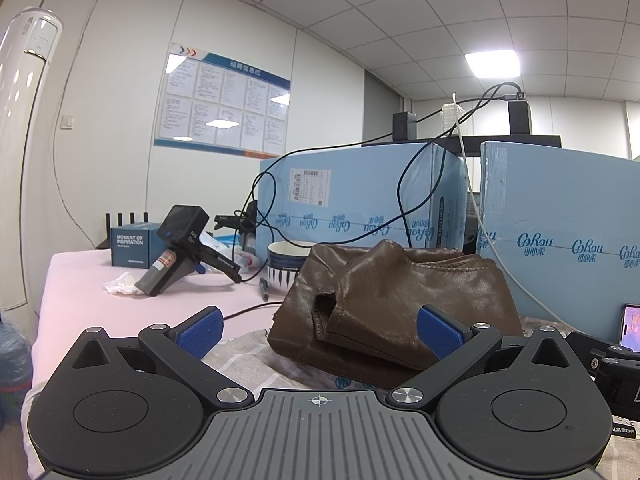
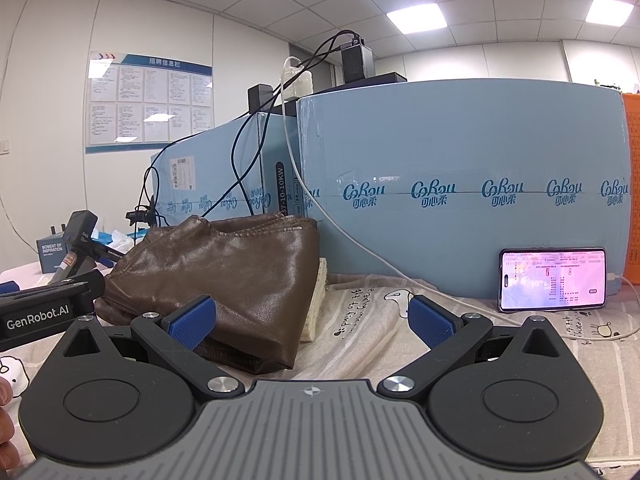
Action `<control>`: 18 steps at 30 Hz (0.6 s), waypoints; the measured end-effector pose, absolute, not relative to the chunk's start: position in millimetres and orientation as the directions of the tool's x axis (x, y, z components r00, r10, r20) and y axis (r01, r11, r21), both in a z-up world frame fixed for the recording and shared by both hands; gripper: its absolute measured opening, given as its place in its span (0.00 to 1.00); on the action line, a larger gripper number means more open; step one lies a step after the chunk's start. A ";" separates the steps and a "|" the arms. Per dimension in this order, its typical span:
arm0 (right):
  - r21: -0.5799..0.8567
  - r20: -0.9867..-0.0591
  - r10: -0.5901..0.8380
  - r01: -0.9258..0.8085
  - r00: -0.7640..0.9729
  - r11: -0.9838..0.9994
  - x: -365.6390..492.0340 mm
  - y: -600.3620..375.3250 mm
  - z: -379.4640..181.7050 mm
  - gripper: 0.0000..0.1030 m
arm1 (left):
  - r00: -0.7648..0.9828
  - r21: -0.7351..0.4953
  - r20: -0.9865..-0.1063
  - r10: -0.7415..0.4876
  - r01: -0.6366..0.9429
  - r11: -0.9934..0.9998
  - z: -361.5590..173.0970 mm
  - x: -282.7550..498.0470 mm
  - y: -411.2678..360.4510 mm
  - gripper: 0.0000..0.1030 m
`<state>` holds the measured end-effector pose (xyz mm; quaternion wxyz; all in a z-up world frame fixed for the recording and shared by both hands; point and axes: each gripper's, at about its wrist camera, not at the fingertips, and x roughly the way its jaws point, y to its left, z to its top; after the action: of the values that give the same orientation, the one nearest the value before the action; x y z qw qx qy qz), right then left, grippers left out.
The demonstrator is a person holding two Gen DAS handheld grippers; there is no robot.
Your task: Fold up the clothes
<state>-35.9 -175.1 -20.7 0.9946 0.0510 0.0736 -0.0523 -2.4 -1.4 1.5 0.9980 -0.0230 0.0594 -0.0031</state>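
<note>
the left gripper (image 1: 320, 330) has its jaws wide apart, gripping nothing; the folded brown leather garment (image 1: 404, 292) sits between them at twelve o'clock, possibly brushing the right pad. the right gripper (image 2: 310, 318) is likewise spread, the garment at ten o'clock on the striped cloth (image 2: 360, 344).

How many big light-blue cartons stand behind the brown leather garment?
2. One carton stands behind the brown leather garment, toward its left. The other carton is to the right, behind the phone. More may be hidden.
</note>
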 end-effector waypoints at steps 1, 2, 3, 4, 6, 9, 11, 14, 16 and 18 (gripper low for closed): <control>0.091 -0.148 -0.099 0.113 0.984 0.989 -36.4 -174.7 -20.5 1.00 | 0.993 -0.047 -0.119 -0.009 0.004 0.999 1.5 -2.3 -1.3 1.00; 0.088 -0.143 -0.101 0.114 0.985 0.990 -37.3 -174.1 -20.3 1.00 | 0.993 -0.047 -0.121 -0.009 0.003 0.999 1.4 -2.3 -1.2 1.00; 0.085 -0.137 -0.103 0.116 0.985 0.990 -38.4 -173.3 -20.2 1.00 | 0.993 -0.048 -0.122 -0.009 0.003 0.999 1.4 -2.3 -0.9 1.00; 0.082 -0.132 -0.106 0.117 0.986 0.990 -39.3 -172.7 -20.0 1.00 | 0.992 -0.048 -0.122 -0.009 0.003 0.999 1.4 -2.4 -0.7 1.00; 0.076 -0.122 -0.110 0.120 0.986 0.990 -40.7 -171.5 -19.7 1.00 | 0.993 -0.048 -0.121 -0.008 0.002 0.999 1.4 -3.0 -0.8 1.00; 0.068 -0.108 -0.116 0.124 0.987 0.990 -43.0 -169.9 -19.1 1.00 | 0.993 -0.046 -0.118 -0.007 0.002 0.999 1.6 -3.5 -1.3 1.00; 0.066 -0.098 -0.121 0.128 0.988 0.990 -45.0 -169.6 -18.8 1.00 | 0.993 -0.047 -0.117 -0.006 0.001 0.999 1.7 -3.5 -1.1 1.00; 0.073 -0.081 -0.146 0.152 0.986 0.986 -49.3 -170.5 -18.1 1.00 | 0.994 -0.052 -0.112 -0.003 -0.003 0.999 1.7 -4.1 -0.3 1.00; 0.093 -0.073 -0.158 0.165 0.985 0.982 -52.2 -174.3 -17.2 1.00 | 0.994 -0.062 -0.109 -0.002 -0.004 0.998 1.7 -4.7 0.8 1.00; 0.119 -0.076 -0.163 0.171 0.984 0.978 -53.6 -179.6 -16.3 1.00 | 0.995 -0.074 -0.103 -0.005 -0.003 0.997 1.9 -5.7 2.1 1.00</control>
<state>-53.6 -179.6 -16.3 0.9939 0.0629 0.0331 -0.0839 -5.7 2.1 1.9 0.9980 -0.0370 0.0516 -0.0004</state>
